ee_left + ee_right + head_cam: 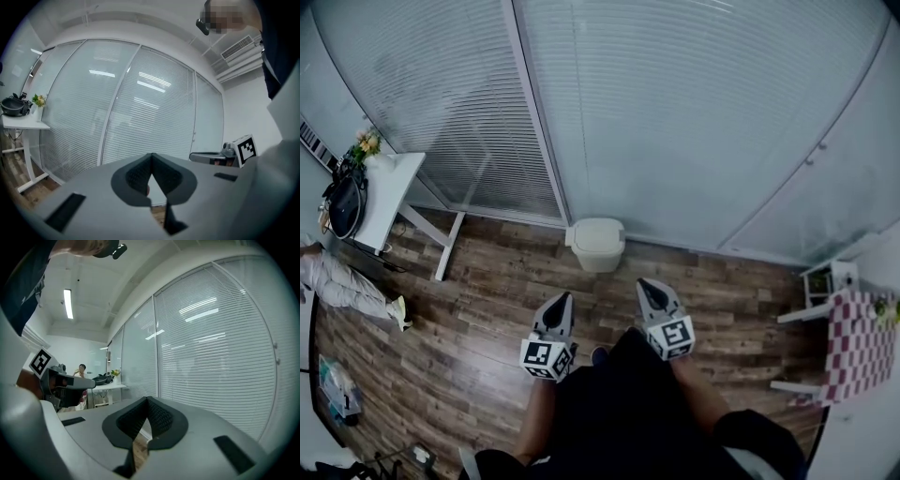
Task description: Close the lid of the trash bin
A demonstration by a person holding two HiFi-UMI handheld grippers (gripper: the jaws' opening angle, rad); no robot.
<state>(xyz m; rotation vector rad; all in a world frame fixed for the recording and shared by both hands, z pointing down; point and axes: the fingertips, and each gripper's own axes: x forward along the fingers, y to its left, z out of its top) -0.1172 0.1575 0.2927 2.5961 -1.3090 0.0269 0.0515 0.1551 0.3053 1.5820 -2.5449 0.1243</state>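
A small cream trash bin (596, 244) stands on the wooden floor against the glass wall with blinds; its lid lies flat on top. Both grippers hover side by side short of it, pointing toward it, neither touching it. My left gripper (566, 298) is shut with nothing between its jaws, and its tips meet in the left gripper view (151, 157). My right gripper (644, 283) is shut and empty too, its tips together in the right gripper view (146, 400). The bin is hidden in both gripper views.
A white table (389, 197) with a black bag and flowers stands at the left, and a person's legs (337, 281) stretch out below it. At the right are a white shelf (825, 279) and a red-checked cloth (855, 347).
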